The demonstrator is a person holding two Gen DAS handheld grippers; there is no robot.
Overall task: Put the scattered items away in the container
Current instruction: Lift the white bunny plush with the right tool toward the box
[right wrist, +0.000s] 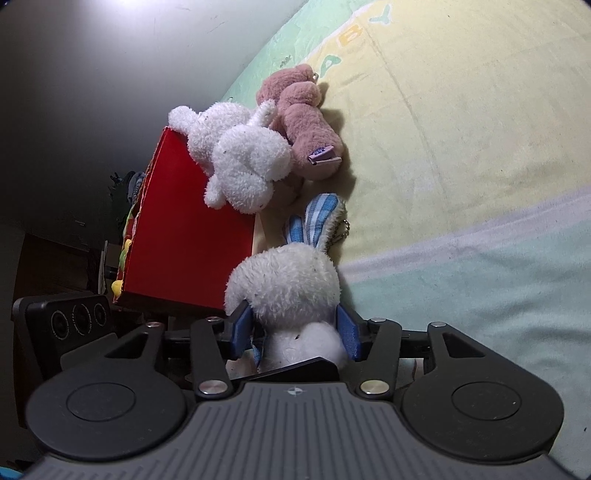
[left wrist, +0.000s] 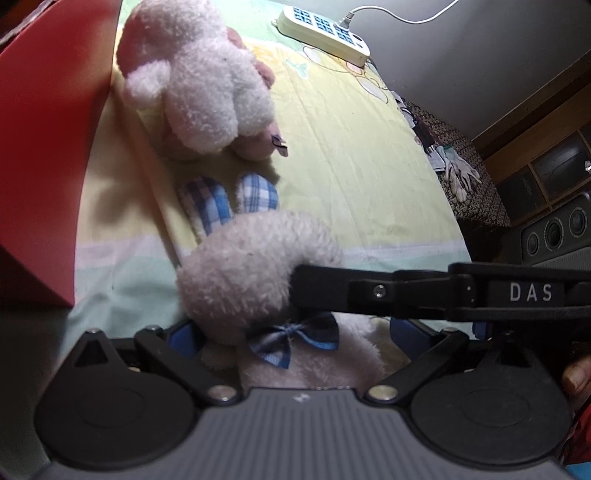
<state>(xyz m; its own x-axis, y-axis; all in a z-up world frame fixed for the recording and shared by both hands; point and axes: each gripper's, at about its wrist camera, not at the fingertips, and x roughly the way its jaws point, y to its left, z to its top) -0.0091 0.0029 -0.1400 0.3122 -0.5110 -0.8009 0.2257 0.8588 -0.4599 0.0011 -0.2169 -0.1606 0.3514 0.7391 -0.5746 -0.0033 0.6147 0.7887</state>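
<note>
A white plush bunny [left wrist: 255, 273] with blue plaid ears and a blue bow lies on the bed sheet [left wrist: 351, 147], ears pointing away. My left gripper [left wrist: 295, 332] is spread wide around its body, and its blue pads [left wrist: 186, 332] stand just clear of the fur. From the right, my right gripper crosses at the bunny's neck, one black finger [left wrist: 369, 291] against the head. In the right wrist view the bunny [right wrist: 288, 284] sits loosely between the jaws of the right gripper [right wrist: 294, 330], which is open. The red box [right wrist: 184, 229] stands just left of the bunny.
A white plush [right wrist: 243, 162] leans on the box's far corner, and a pink plush [right wrist: 306, 125] lies beside it. A power strip [left wrist: 323, 31] with its cable rests at the bed's far end. Gloves [left wrist: 460, 175] and a speaker [left wrist: 554, 229] sit beyond the right edge.
</note>
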